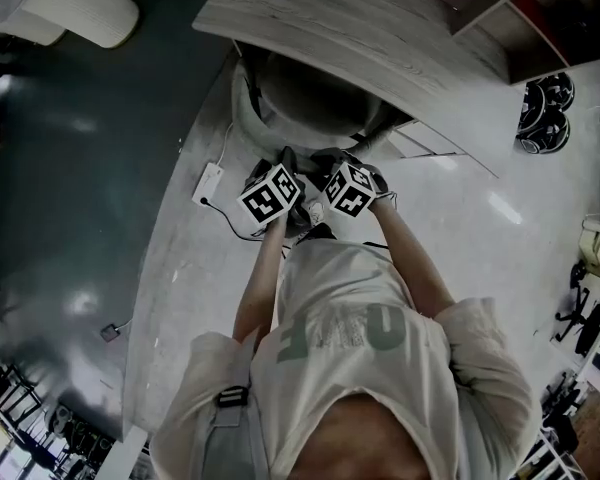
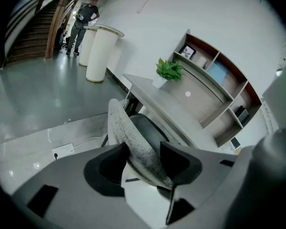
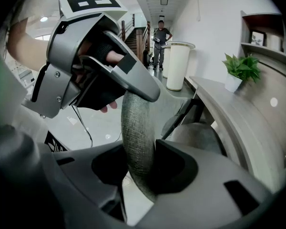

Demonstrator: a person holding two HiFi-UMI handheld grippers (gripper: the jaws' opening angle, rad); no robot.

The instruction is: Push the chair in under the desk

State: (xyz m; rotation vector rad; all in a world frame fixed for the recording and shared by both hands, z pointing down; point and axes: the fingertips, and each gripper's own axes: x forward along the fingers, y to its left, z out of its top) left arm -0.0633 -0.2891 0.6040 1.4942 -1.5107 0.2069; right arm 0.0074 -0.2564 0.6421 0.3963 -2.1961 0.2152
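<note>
The grey chair is tucked against the curved wooden desk (image 1: 360, 38), its seat (image 1: 310, 103) mostly under the desktop. Both grippers sit side by side on the top edge of the fabric backrest (image 2: 128, 137). My left gripper (image 2: 143, 159) straddles that edge with its jaws spread wide and loose around it. My right gripper (image 3: 140, 163) is shut on the backrest (image 3: 136, 128), both pads pressing the fabric. In the head view the marker cubes of the left (image 1: 270, 196) and right (image 1: 348, 190) grippers hide the jaws. The chair's base is hidden.
A white power strip (image 1: 208, 183) with its cable lies on the floor left of the chair. A potted plant (image 2: 168, 70) stands on the desk before a wall shelf (image 2: 214, 80). A white pillar (image 2: 101, 51) and a standing person (image 2: 86, 23) are far off.
</note>
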